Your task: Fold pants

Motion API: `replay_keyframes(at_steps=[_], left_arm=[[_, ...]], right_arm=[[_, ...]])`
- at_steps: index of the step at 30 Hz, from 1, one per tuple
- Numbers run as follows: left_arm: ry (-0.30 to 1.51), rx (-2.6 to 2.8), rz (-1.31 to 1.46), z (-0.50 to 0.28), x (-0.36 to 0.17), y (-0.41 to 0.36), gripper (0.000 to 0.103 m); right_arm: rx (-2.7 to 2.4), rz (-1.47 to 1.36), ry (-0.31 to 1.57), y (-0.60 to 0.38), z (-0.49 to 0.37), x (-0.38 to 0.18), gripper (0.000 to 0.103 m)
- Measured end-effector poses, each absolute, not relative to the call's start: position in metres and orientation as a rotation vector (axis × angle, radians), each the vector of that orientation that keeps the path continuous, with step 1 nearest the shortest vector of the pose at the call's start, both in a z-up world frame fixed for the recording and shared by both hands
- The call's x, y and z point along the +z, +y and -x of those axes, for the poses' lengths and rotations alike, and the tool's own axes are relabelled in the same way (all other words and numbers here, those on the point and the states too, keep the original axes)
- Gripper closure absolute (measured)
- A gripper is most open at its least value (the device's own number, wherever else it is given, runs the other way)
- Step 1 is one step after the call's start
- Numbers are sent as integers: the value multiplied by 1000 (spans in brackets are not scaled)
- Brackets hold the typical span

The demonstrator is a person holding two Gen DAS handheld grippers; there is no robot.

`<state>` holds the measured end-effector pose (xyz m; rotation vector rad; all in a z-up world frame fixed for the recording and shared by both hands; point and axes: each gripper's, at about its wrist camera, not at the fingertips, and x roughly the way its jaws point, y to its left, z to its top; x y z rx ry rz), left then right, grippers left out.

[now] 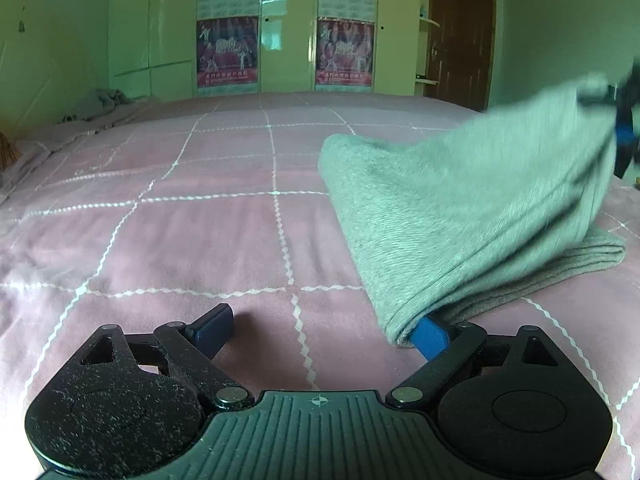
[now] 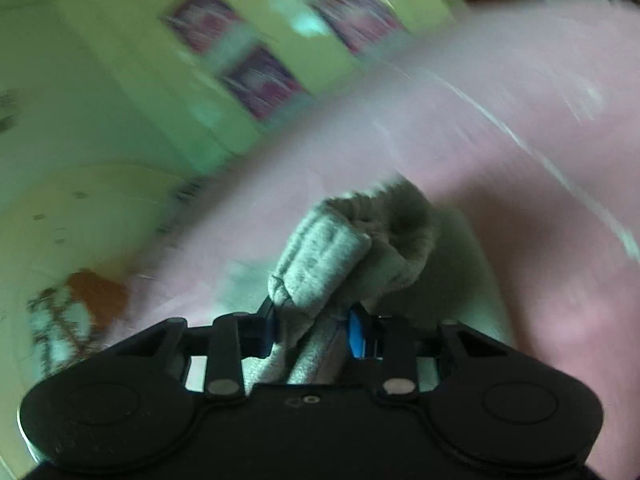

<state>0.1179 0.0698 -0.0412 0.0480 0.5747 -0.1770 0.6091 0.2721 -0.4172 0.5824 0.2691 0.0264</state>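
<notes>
Grey pants lie on the pink bed at the right of the left wrist view, the upper layer lifted and pulled up to the right. My left gripper is open wide; its right finger sits under the pants' near edge, its left finger rests on the bedspread. My right gripper is shut on a bunched grey part of the pants and holds it above the bed; it shows at the far right of the left wrist view, blurred.
The pink checked bedspread stretches left and far. A grey bundle lies at the far left edge. Green wardrobes with posters and a brown door stand behind the bed.
</notes>
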Motion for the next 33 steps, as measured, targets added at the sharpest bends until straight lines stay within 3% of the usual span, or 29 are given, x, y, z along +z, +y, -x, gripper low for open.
replay_keyframes(at_steps=[5,8,11,19,22,27,33], left_arm=[[574,-171,-70,-117,-42,65,11],[578,-178,-30,-118,-42,71,10],[579,-173,-36,-118,-44,70,9],[580,-170,-34,-117,-45,70,7],[584,-164,-40,-116,-45,69,5],[586,-157,-40,-117,-45,69,5],[587,-153,-35,-117,-45,70,5]], right_arm=[[46,-611,148,269,-584,-412,69],[-110,-713,358,248,-600,-459,70],[-128,-745,361,241,-594,-478,70],[-70,-684,304,246,-595,-462,70],[-119,-743,395,233,-605,-485,70],[-112,-719,381,237,-599,-484,69],[-22,-726,266,235,-591,-471,68]])
